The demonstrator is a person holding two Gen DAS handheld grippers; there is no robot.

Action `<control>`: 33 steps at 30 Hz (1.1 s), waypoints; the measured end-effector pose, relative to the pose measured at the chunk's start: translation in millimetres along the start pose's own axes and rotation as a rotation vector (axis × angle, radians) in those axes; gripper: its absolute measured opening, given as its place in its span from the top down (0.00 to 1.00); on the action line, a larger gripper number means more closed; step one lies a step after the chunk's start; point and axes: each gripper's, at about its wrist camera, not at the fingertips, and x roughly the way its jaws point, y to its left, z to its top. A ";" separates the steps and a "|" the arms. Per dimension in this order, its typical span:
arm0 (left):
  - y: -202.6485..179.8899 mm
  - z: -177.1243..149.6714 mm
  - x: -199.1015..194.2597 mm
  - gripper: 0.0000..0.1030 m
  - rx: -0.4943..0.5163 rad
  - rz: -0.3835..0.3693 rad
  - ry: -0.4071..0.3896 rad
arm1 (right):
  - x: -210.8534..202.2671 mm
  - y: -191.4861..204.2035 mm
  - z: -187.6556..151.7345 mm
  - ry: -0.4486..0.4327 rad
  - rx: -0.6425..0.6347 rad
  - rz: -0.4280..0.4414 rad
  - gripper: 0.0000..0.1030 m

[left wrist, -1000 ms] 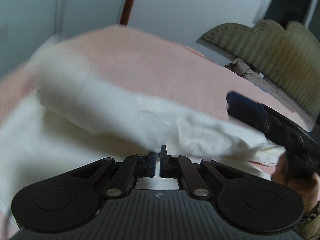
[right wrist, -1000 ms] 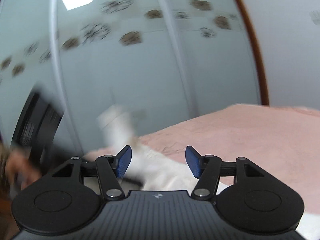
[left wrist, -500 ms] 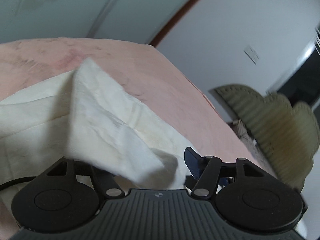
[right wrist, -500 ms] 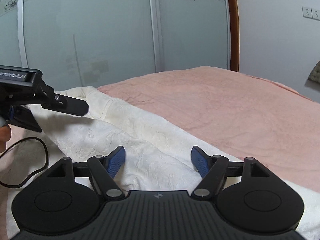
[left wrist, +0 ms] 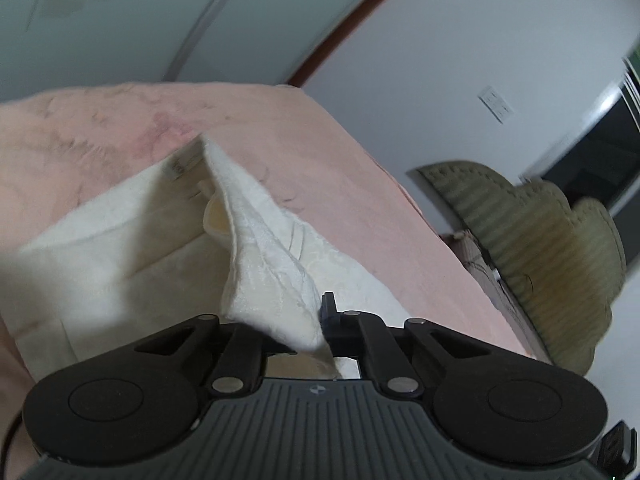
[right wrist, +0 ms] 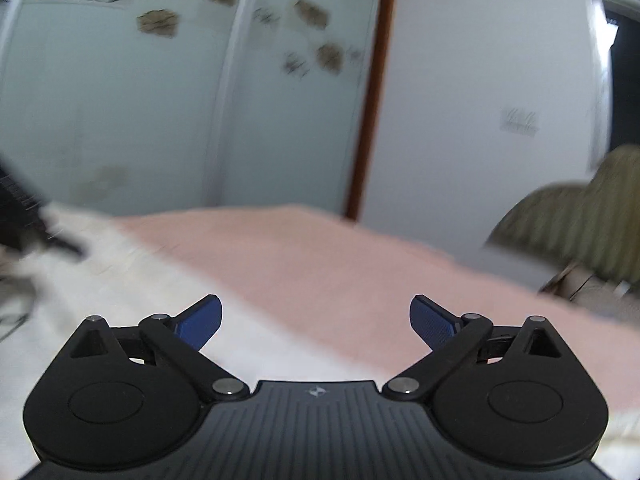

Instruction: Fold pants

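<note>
A bed with a pink cover [left wrist: 328, 184] fills the foreground. Behind it stands a pale grey-green sliding wardrobe [right wrist: 120, 120] whose doors carry a printed flower pattern near the top. A brown wooden trim strip [right wrist: 372, 92] separates the wardrobe from a plain white wall [left wrist: 460, 40] bearing a socket plate [left wrist: 496, 104]. An olive, scalloped, ribbed headboard [left wrist: 540, 248] stands at the right, beside a dark opening [left wrist: 600, 160].

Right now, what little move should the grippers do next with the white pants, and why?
Probably the right gripper should reach left to the white pants and pinch an edge. The left gripper is shut on a raised fold of them above the pink bedspread, while the right one's jaws are opening with nothing between them, over bedspread beside the cloth. A tidy fold likely needs both.
</note>
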 end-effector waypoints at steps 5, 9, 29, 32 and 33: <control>-10.9 8.7 -4.7 0.94 0.122 -0.045 0.004 | -23.3 40.8 -28.2 0.125 -0.283 -0.051 0.11; -14.4 9.7 -11.7 0.94 0.215 -0.065 0.006 | -8.1 62.1 -40.4 0.199 -0.415 -0.055 0.45; 22.5 -12.9 -10.4 0.93 0.518 0.204 0.125 | -37.9 112.3 -43.5 0.300 -0.220 0.096 0.88; 20.7 -17.2 -22.2 0.93 0.549 0.187 0.080 | -43.6 114.2 -38.9 0.286 -0.202 0.097 0.88; 21.5 -15.7 -26.2 0.93 0.541 0.176 0.078 | -48.3 116.0 -35.4 0.283 -0.188 0.100 0.88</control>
